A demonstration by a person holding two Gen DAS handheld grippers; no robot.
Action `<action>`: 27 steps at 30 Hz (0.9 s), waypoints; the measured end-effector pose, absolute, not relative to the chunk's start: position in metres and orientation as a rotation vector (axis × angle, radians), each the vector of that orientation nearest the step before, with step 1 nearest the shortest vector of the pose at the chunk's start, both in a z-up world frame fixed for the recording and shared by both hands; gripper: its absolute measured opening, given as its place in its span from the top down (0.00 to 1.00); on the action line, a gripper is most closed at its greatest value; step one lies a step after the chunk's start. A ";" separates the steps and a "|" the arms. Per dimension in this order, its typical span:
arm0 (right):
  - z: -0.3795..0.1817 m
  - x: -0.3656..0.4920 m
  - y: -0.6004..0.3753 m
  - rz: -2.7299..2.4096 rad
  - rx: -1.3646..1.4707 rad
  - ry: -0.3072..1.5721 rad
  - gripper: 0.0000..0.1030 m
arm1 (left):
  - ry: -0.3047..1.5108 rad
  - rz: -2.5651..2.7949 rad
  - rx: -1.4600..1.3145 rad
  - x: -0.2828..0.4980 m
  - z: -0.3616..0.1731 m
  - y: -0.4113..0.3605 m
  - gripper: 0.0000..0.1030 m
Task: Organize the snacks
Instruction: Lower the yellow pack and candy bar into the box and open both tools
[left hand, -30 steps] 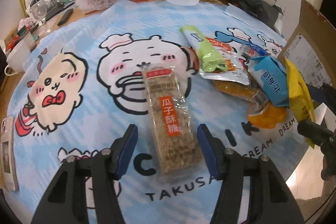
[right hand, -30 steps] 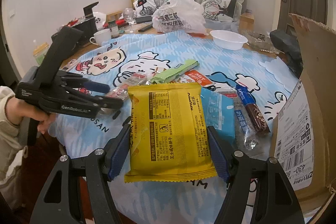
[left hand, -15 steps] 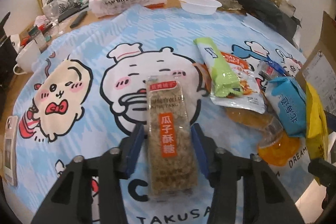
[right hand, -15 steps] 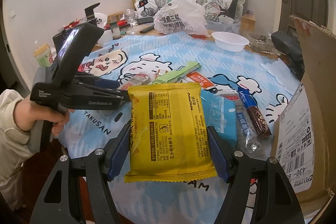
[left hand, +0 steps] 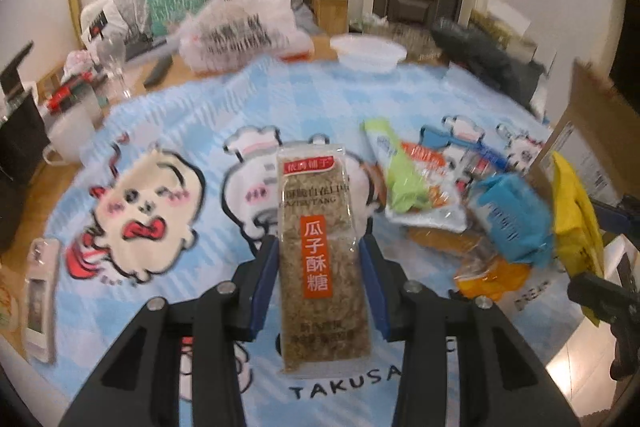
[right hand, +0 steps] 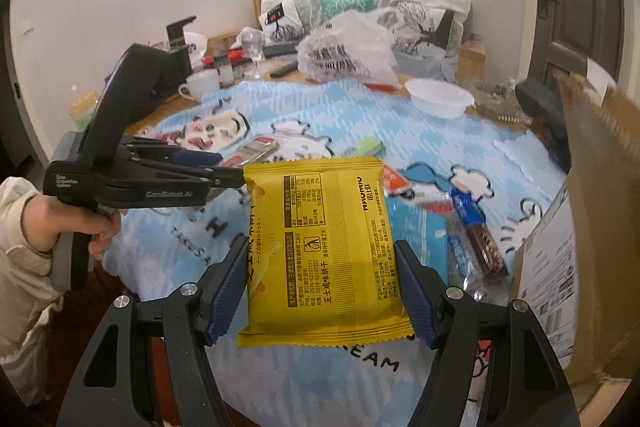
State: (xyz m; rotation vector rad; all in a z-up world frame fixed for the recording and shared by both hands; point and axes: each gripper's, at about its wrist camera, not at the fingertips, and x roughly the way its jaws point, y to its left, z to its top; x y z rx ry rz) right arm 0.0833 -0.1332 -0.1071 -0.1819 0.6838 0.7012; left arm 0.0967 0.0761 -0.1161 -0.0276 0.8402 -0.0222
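My left gripper (left hand: 318,283) is shut on a long clear pack of seed brittle (left hand: 320,251) with an orange label and holds it above the blue cartoon tablecloth (left hand: 168,131). My right gripper (right hand: 322,287) is shut on a yellow biscuit packet (right hand: 324,247) and holds it over the table's near edge; the packet also shows in the left wrist view (left hand: 576,211). Other snacks lie in a pile: a green pack (left hand: 400,171), a light blue pack (left hand: 512,219), an orange pack (left hand: 492,275) and a brown bar (right hand: 484,247).
An open cardboard box (right hand: 592,227) stands at the right edge of the table. A white bowl (right hand: 438,99), a printed plastic bag (right hand: 348,55), a mug (right hand: 202,87) and a wine glass (right hand: 252,47) stand at the back. A phone (left hand: 40,295) lies at the left.
My left gripper closed on the seed brittle pack and lifted it off the cloth. My right gripper kept hold of the yellow packet and rose a little.
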 end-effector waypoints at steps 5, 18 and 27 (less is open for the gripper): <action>-0.067 0.075 -0.139 0.709 -0.149 0.598 0.35 | 0.741 -0.068 0.002 0.076 -0.064 0.065 0.63; 0.013 0.058 -0.238 0.501 -0.062 0.425 0.35 | 0.545 -0.377 0.092 0.067 0.055 -0.059 0.63; -0.019 0.080 -0.316 0.307 -0.041 0.567 0.35 | 0.686 -0.628 0.105 0.116 0.038 -0.182 0.63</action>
